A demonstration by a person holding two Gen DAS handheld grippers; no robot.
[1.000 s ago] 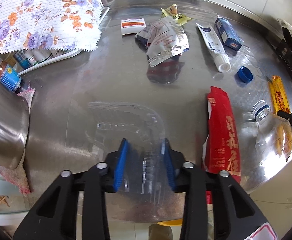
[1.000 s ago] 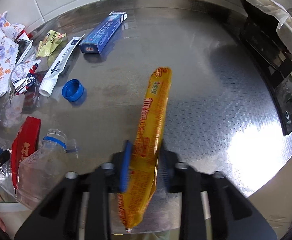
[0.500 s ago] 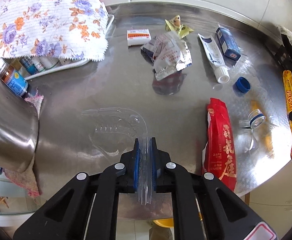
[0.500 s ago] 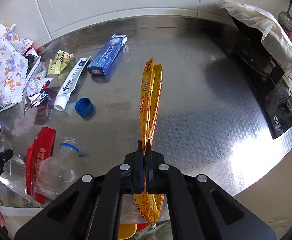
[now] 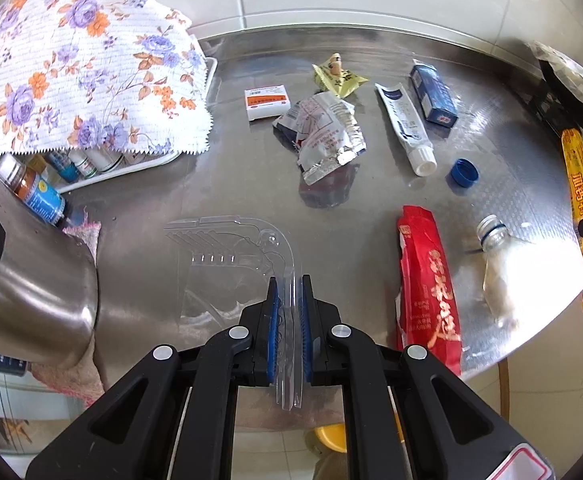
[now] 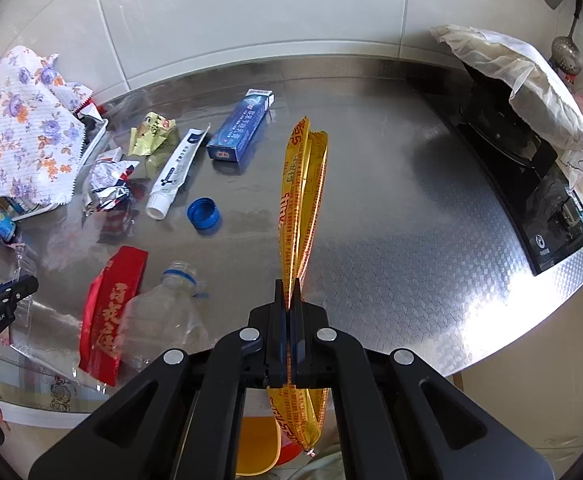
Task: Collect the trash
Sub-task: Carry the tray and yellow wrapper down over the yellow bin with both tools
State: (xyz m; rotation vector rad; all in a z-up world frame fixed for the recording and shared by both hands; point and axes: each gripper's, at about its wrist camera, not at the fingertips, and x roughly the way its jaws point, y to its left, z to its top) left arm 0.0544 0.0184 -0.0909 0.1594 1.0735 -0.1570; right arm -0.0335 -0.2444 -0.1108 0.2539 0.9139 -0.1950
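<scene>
My left gripper [image 5: 288, 284] is shut on a clear plastic tray [image 5: 235, 256] and holds it above the steel table [image 5: 219, 184]. My right gripper [image 6: 288, 286] is shut on a long yellow wrapper [image 6: 301, 196], lifted off the table; the wrapper also shows at the right edge of the left wrist view [image 5: 581, 208]. On the table lie a red wrapper [image 5: 427, 284], a crushed clear bottle [image 5: 495, 268], a blue cap [image 5: 464, 172], a toothpaste tube [image 5: 405, 128], a blue box [image 5: 433, 96], a silver foil pack [image 5: 323, 136], a yellow-green wrapper [image 5: 337, 76] and a small white box [image 5: 266, 101].
A floral cloth [image 5: 71, 60] covers a rack of small bottles [image 5: 39, 196] at the left. A steel pot [image 5: 23, 280] stands at the near left. A black stove [image 6: 531, 176] with a white cloth [image 6: 519, 76] sits at the right. An orange bin [image 6: 259, 444] shows below the table edge.
Both grippers closed on their items, the tray and the yellow wrapper, then lifted them up and back from the table. The table litter has not moved.
</scene>
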